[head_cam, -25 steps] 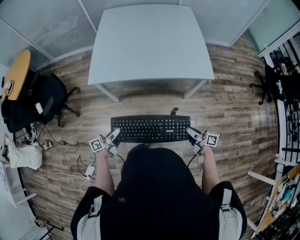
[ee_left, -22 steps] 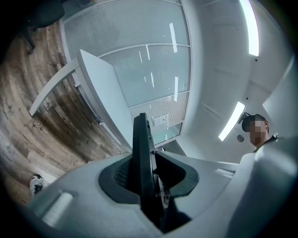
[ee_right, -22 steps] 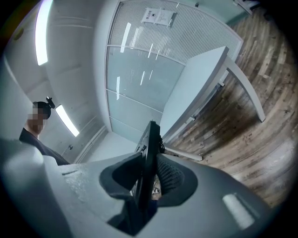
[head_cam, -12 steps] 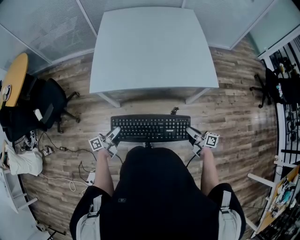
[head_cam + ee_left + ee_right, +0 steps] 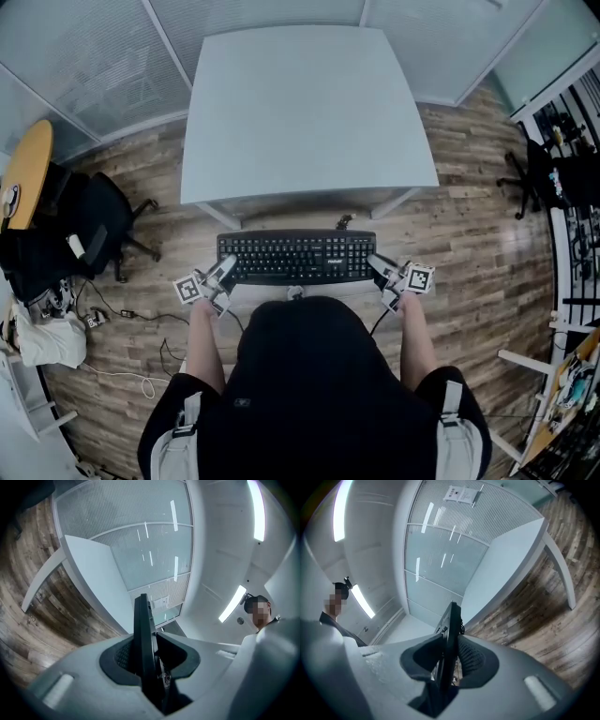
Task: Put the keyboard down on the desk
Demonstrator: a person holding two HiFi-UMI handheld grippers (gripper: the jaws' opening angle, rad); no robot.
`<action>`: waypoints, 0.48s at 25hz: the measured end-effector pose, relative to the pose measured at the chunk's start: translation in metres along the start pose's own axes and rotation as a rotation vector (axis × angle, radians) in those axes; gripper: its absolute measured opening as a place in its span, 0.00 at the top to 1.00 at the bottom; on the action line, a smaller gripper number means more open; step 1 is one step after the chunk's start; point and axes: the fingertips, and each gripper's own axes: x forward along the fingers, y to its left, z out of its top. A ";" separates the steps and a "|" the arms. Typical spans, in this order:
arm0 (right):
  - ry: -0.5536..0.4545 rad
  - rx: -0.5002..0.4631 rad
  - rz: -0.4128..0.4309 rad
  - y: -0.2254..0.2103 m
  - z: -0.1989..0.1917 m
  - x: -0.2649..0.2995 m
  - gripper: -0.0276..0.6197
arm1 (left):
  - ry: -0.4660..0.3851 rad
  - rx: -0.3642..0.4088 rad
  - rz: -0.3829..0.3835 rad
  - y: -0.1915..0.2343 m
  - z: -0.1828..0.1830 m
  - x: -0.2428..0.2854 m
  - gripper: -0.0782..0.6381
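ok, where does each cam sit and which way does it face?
Head view: head-mounted, facing steeply down at keyboard, desk and floor; shows torso, forearms, left gripper, right gripper.
Left gripper view: on the left gripper, facing along its jaws, shut on the keyboard's end, toward desk and glass wall; shows the gripper's body and the person's head at right.
Right gripper view: the same from the right gripper; head at left.
Shared: all three show keyboard and desk.
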 end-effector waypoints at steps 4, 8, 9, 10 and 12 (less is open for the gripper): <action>-0.009 0.000 -0.007 -0.001 -0.003 -0.001 0.80 | 0.011 -0.002 -0.010 0.003 -0.003 -0.001 0.75; -0.022 -0.015 -0.020 0.000 -0.004 -0.004 0.80 | 0.027 -0.012 -0.005 0.009 -0.008 -0.003 0.75; -0.027 -0.011 -0.025 -0.001 -0.007 -0.005 0.80 | 0.032 -0.012 -0.007 0.009 -0.010 -0.003 0.75; -0.032 -0.010 -0.030 -0.002 -0.010 -0.007 0.80 | 0.037 -0.010 -0.007 0.011 -0.011 -0.004 0.75; -0.037 -0.009 -0.036 -0.008 -0.012 -0.006 0.80 | 0.046 -0.003 -0.004 0.016 -0.009 -0.002 0.75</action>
